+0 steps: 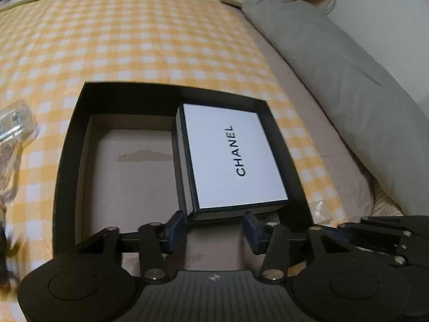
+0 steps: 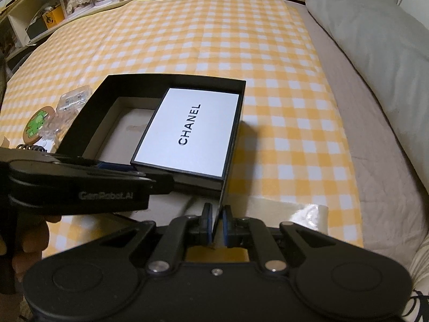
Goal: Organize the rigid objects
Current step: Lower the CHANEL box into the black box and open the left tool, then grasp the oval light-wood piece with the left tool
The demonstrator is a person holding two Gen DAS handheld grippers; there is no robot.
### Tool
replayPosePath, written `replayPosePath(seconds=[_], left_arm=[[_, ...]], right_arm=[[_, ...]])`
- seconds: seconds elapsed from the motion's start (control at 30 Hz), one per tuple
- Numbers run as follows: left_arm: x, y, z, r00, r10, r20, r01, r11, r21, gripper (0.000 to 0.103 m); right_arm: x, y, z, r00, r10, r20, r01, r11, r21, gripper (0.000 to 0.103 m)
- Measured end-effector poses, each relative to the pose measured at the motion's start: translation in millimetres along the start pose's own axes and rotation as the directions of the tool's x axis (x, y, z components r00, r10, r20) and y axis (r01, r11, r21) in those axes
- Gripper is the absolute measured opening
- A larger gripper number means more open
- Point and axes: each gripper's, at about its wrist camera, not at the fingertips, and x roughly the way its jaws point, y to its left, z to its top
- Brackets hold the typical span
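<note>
From the left wrist, the left gripper stands half apart, gripping nothing, just short of the near short end of the white Chanel box; the box lies in the black tray's right half, long axis running away. From the right wrist, the right gripper is pinched on the tray's near right wall, so the left is nearer the box.

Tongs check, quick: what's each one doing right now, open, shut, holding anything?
Left tongs: open, either side of the white rectangular Chanel box's near corner, not gripping.
Right tongs: shut on the big black cardboard box's near wall.
</note>
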Motion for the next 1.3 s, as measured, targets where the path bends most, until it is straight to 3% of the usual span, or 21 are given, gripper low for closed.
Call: replayPosePath(seconds=[0.07,0.2,0.33,0.67,0.87,1.03,1.3], left_arm=[[-11,-3,-1,1.0,0.006,0.028,-0.007,0.999,0.037,0.062],[-41,-12,-4,0.994,0.004,0.11,-0.018,0.991,0.129,0.088],[-76,-16,-6,0.981,-0.007,0.196,-0.035,0.976,0.213,0.101],[-145,11,-12,0.945,0.037,0.324,-0.131,0.952,0.276,0.103],[-166,49,-16,0.932,0.122,0.342,-0.207,0.953,0.223,0.103],[-171,87,-22,0.932,0.199,0.304,-0.249,0.959,0.134,0.103],[-151,152,-33,0.932,0.311,0.188,-0.293,0.949,-0.114,0.103]], right_arm=[[0,0,0,1.0,0.001,0.0,-0.001,1.0,0.005,0.008],[1,-1,0,1.0,0.004,0.001,-0.004,1.0,0.017,0.008],[1,0,0,1.0,-0.002,0.005,0.002,1.0,0.021,0.008],[2,1,-1,1.0,-0.021,0.021,0.021,1.0,0.011,0.007],[3,2,-1,0.999,-0.037,0.03,0.037,0.999,0.007,0.007],[5,3,0,0.999,-0.048,0.02,0.047,0.999,0.013,0.006],[8,8,1,0.997,-0.081,0.015,0.081,0.997,-0.002,0.006]])
